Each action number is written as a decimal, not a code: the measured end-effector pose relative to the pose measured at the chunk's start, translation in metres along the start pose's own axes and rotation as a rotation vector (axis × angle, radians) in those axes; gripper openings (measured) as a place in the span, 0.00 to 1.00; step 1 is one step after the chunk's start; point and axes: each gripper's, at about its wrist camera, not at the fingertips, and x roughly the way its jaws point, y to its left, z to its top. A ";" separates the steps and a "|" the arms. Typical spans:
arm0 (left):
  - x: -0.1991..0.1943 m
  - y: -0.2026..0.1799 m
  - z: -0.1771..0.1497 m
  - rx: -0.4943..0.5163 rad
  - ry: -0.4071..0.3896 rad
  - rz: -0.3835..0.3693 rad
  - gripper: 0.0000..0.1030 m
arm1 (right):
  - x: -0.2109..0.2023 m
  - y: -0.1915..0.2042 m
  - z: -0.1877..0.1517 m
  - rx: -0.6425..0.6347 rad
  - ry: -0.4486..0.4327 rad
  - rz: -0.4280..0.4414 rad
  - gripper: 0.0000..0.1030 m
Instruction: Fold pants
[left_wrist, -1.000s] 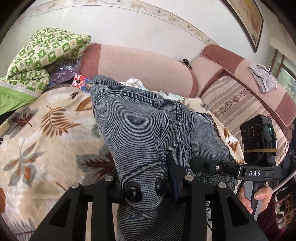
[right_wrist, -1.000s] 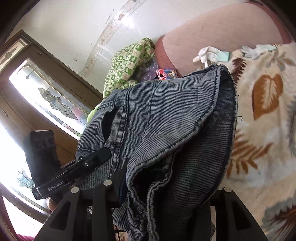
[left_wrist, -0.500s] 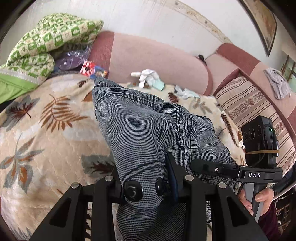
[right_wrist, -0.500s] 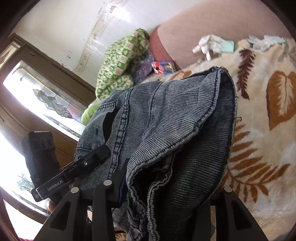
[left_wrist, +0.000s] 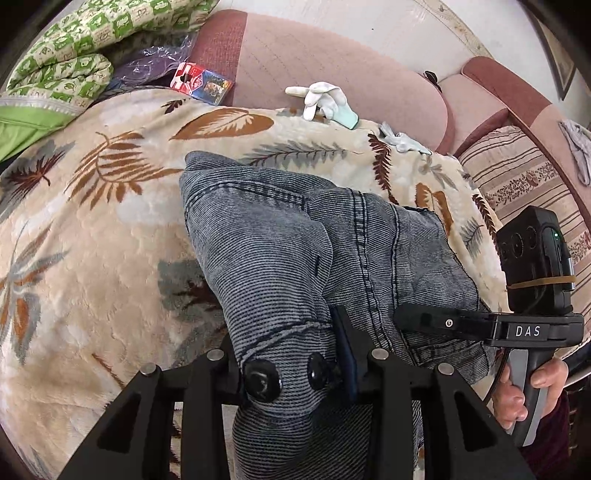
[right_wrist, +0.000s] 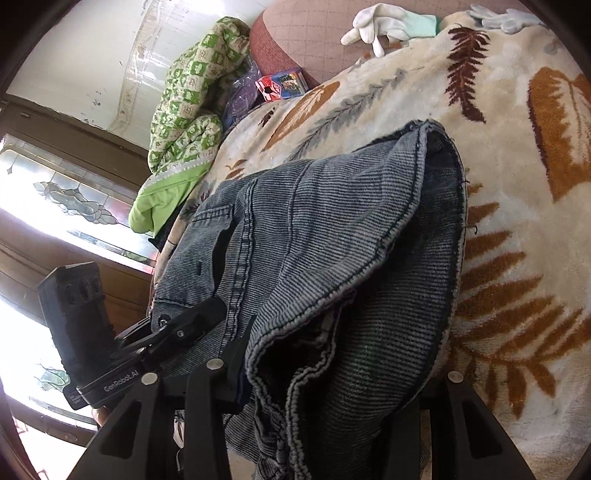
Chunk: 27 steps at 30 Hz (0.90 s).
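Between both grippers' fingers (left_wrist: 347, 343): pants (left_wrist: 280, 243).

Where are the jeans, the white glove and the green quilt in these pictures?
jeans (left_wrist: 266, 240): left wrist view, on the upper denim panel.
white glove (left_wrist: 325, 98): left wrist view, on its palm.
green quilt (right_wrist: 192, 99): right wrist view, on the checked fabric.

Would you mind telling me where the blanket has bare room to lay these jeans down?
Free: the leaf-print blanket left of the jeans, toward the green quilt, and the strip between the jeans and the sofa back. Crowded: the back edge, with the white glove, grey glove and red packet.
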 end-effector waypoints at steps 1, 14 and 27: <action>0.001 0.000 0.000 0.002 0.001 0.004 0.40 | 0.004 -0.003 0.000 0.015 0.008 0.006 0.43; 0.006 0.001 -0.002 0.009 0.010 0.018 0.43 | 0.017 -0.009 0.001 0.054 0.024 0.010 0.47; 0.009 0.002 -0.003 0.001 0.016 0.028 0.48 | 0.018 -0.011 0.001 0.061 0.024 0.020 0.47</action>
